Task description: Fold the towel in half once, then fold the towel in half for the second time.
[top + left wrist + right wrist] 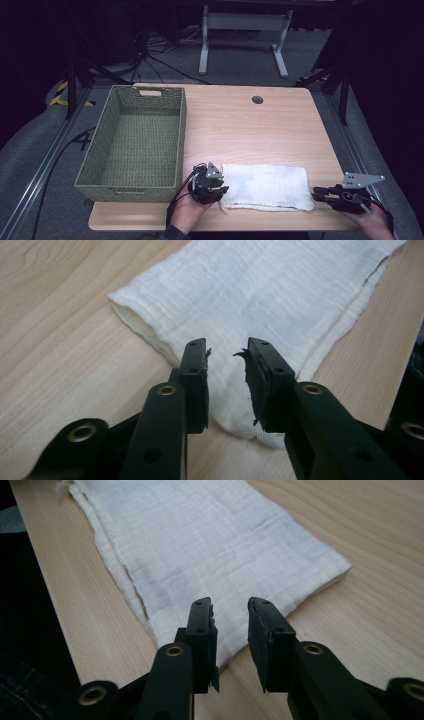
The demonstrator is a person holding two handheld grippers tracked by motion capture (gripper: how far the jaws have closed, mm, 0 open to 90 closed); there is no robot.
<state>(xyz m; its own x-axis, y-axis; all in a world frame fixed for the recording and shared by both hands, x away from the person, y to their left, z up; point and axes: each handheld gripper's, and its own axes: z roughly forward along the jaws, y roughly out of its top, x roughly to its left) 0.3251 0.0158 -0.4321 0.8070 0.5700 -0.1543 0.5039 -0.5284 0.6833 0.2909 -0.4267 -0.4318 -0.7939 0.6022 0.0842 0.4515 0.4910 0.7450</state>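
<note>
High view: folded white cloth (264, 187) lies on the table's (280, 125) near edge, long axis left to right. Left gripper (210, 186) and right gripper (320, 192) flank its short ends, jaws narrowly parted, clamping nothing; green basket (131, 145) sits left.

green woven basket (131, 145) (empty), wooden table (260, 125)

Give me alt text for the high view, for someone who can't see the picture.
A folded white cloth lies near the front edge of a wooden table, with a hand-held gripper at each short end: the left gripper at its left edge, the right gripper just off its right edge. An empty green woven basket sits on the table's left side.
</note>
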